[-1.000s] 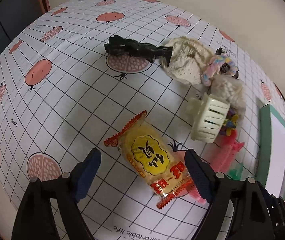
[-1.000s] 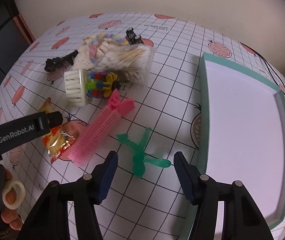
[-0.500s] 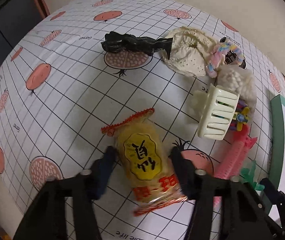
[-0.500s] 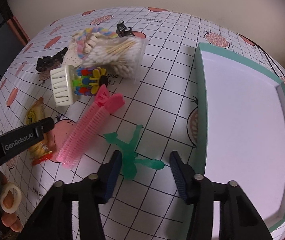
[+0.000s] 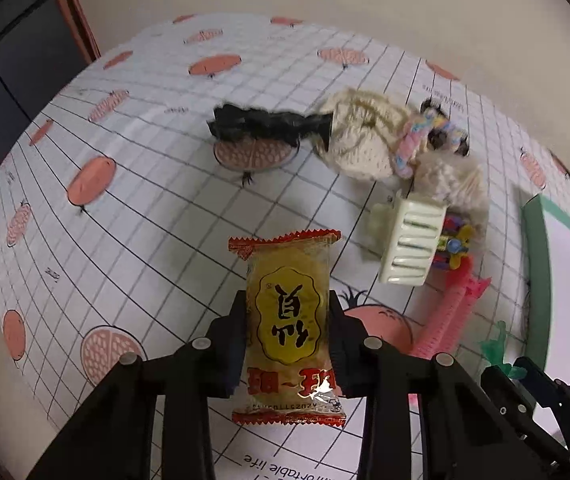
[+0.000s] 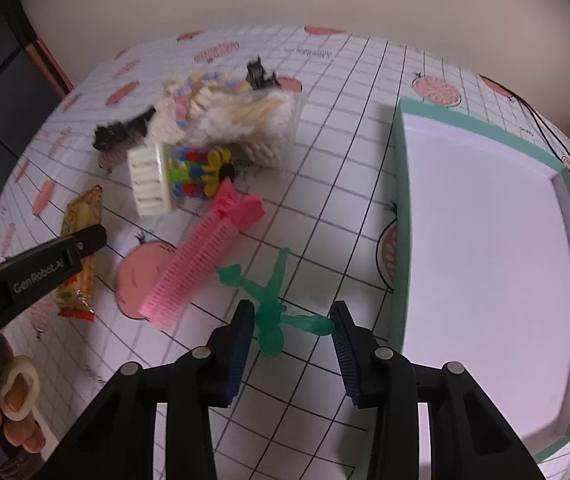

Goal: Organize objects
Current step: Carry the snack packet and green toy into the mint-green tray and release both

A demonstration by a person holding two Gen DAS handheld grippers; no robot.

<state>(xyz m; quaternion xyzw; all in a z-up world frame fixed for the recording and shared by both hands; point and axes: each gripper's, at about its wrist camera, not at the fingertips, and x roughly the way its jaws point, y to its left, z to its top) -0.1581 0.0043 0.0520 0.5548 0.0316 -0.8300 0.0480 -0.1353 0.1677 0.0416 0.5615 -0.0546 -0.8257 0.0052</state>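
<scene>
- Your left gripper (image 5: 288,334) is clamping the snack packet (image 5: 288,320) by its long sides, and the packet is sticking out past the fingertips above the tablecloth (image 5: 133,184).
- Your right gripper (image 6: 292,334) is standing with its fingers apart around the green clip (image 6: 271,312), gripping nothing yet.
- The slick film could be slipping or twisting loose if you swing it fast toward the tray (image 6: 399,216), which is lying empty at the right.
- Closing on the green clip's thin arms off-centre could be flicking it away or into the pink comb (image 6: 205,248) just beside it.
- The far pile around the white claw clip (image 6: 149,180) is blurring badly, so its pieces are hard to separate.
- Whether the packet is touching the cloth is unclear.
</scene>
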